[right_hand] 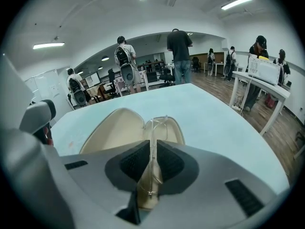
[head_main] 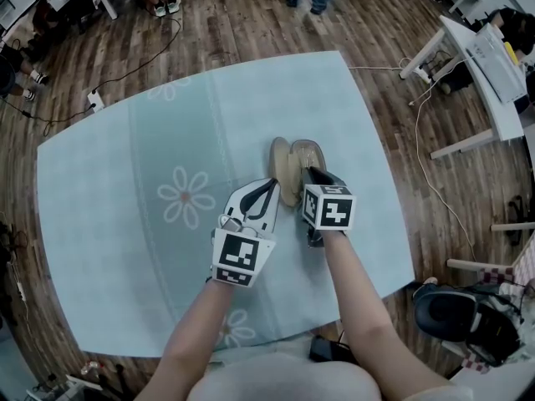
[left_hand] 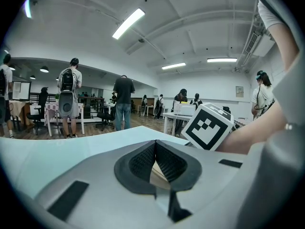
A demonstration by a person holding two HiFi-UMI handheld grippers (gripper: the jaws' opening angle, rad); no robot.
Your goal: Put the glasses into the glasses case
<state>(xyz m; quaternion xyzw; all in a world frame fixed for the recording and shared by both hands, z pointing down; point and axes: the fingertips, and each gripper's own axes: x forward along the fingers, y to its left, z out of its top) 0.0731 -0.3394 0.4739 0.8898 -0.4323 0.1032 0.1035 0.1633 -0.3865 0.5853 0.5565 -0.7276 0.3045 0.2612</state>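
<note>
Holding the glasses (right_hand: 148, 182) edge-on between its fingers, the right gripper (right_hand: 152, 149) hovered at the near end of the open glasses case (right_hand: 114, 130). Its fingers were closed tight on the clear frame, whose far end reached forward over the cream lining of the case's right half. Whether that end touched the lining could not be told from either view.

The left gripper (left_hand: 155, 144) had its fingers pressed together at the tips, with a thin cream sliver showing in the gap just below them. In the head view those tips met the left half of the case, so the sliver was most likely the case's rim, pinched to steady it. The case lay spread flat, both halves facing up, near the middle of the worktop (head_main: 125, 182) with its pale blue cloth.

Judged from this, the task was well past its start but not finished. The case was open and the glasses were picked up and brought to its mouth. They were still gripped and stood on edge rather than lying in the hollow. What remained was to lower and tip them into the right half, let go, and probably fold the lid over. The thin frame looked as if it could catch on the rim on the way down.
</note>
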